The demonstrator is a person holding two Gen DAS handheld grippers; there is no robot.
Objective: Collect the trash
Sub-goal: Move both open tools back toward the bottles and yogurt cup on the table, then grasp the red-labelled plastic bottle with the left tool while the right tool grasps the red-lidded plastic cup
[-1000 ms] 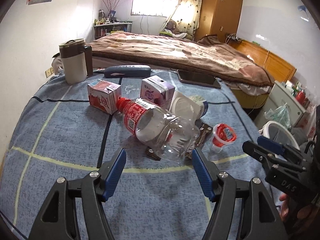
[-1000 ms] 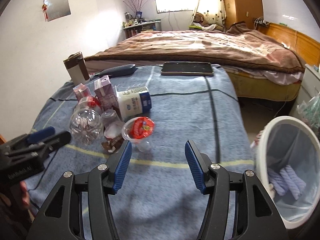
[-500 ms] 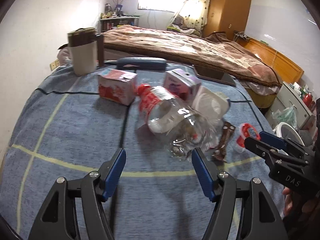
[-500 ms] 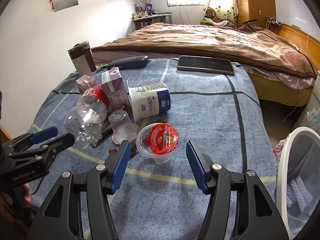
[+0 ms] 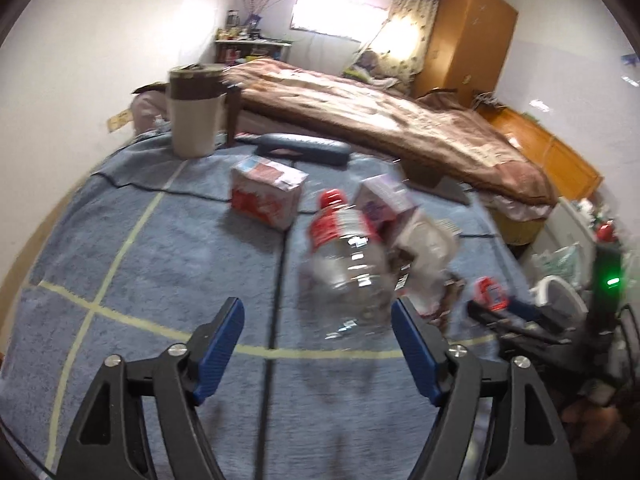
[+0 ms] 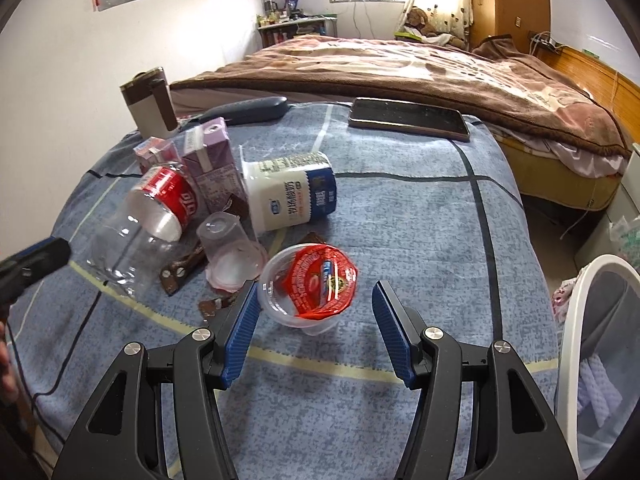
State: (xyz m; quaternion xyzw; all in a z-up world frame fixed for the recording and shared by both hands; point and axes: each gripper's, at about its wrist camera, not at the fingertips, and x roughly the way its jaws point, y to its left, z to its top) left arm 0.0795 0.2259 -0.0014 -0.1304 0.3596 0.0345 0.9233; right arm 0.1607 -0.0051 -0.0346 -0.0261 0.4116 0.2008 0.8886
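Trash lies on a blue blanket-covered table [image 6: 420,216]. A clear plastic bottle with a red label [image 5: 348,264] [image 6: 148,220] lies on its side just ahead of my open left gripper [image 5: 318,336]. A clear cup with a red foil lid [image 6: 308,284] lies between the open fingers of my right gripper [image 6: 316,320]. Around them are a white yogurt tub [image 6: 290,196], a purple carton [image 6: 214,168], a red carton [image 5: 266,192], an upturned clear cup [image 6: 230,252] and brown wrappers [image 6: 180,270]. A white mesh bin [image 6: 596,360] stands at the right.
A beige and brown kettle [image 5: 196,110], a dark case [image 6: 248,110] and a phone [image 6: 408,118] lie at the table's far side. A bed with a brown blanket [image 6: 420,68] is behind. The left gripper tip [image 6: 36,260] shows in the right wrist view.
Both grippers have moved forward toward the trash. The red-lidded cup now sits between the right fingers; the bottle is closer to the left gripper. Both stayed open.
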